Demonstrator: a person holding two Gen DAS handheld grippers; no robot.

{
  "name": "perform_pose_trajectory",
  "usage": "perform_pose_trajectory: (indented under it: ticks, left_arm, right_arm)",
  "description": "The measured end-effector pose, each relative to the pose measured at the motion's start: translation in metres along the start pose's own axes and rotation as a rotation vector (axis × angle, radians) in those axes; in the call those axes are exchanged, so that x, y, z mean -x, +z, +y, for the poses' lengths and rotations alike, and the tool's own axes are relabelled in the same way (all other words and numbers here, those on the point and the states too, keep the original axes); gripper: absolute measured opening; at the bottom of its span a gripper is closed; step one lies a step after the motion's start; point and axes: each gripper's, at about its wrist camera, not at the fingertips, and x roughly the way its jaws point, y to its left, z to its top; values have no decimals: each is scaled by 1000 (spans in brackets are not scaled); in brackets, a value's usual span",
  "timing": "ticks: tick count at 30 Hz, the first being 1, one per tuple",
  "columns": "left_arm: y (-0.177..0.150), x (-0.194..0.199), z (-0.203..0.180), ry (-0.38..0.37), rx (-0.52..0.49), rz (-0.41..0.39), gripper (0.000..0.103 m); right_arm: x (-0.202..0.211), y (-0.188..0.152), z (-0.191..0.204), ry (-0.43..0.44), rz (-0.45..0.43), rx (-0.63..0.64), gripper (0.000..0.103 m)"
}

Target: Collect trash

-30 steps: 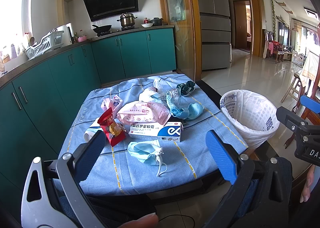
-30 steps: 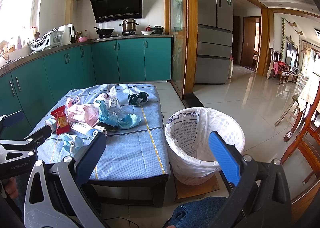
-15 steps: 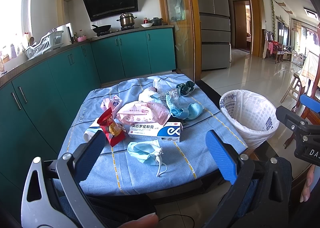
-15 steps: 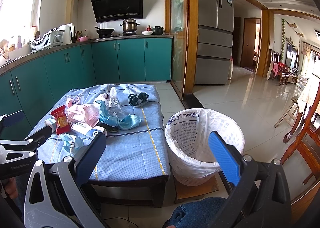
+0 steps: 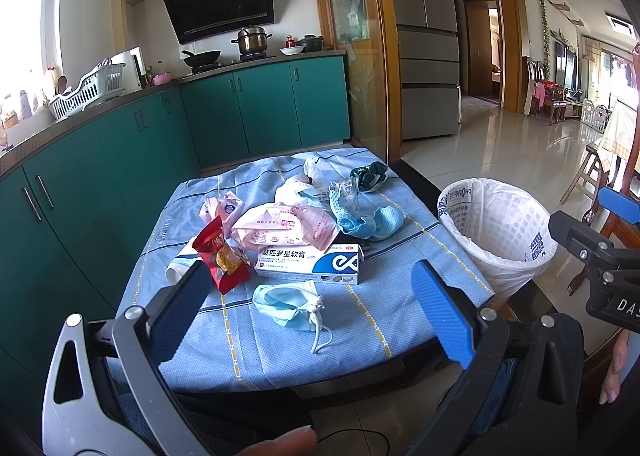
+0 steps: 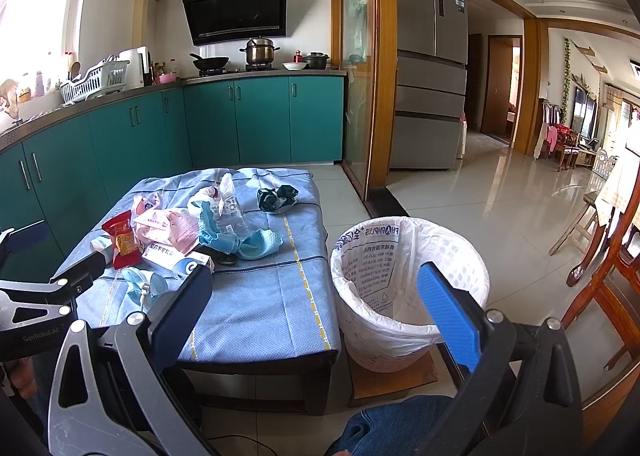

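Note:
Trash lies in a heap on a low table with a blue cloth (image 5: 372, 320) (image 6: 260, 308): a white and blue carton (image 5: 310, 262) (image 6: 176, 258), a red snack packet (image 5: 218, 252) (image 6: 120, 236), pink wrappers (image 5: 284, 226), a blue face mask (image 5: 288, 306) (image 6: 140, 284), a teal rag (image 5: 368, 220) (image 6: 244, 242) and a dark crumpled wrapper (image 5: 368, 175) (image 6: 276, 198). A white lined bin (image 5: 496, 234) (image 6: 404, 288) stands on the floor right of the table. My left gripper (image 5: 310, 310) hangs open before the table's near edge. My right gripper (image 6: 316, 310) is open, near the bin.
Teal cabinets (image 5: 120, 160) run along the left and back, with a stove, pots and a dish rack (image 5: 86, 90) on the counter. A steel fridge (image 6: 430, 68) stands behind. Tiled floor opens to the right towards wooden chairs (image 6: 600, 256). A person's knee (image 6: 396, 424) shows below.

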Motion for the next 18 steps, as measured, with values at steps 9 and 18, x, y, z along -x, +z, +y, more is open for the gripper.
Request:
perform_pose_trajectory:
  ticks: [9, 18]
  left_arm:
    - [1, 2, -2, -1, 0, 2, 100]
    - [1, 1, -1, 0, 0, 2, 100]
  right_arm:
    - [1, -1, -3, -1, 0, -1, 100]
    - [0, 0, 2, -3, 3, 0, 100]
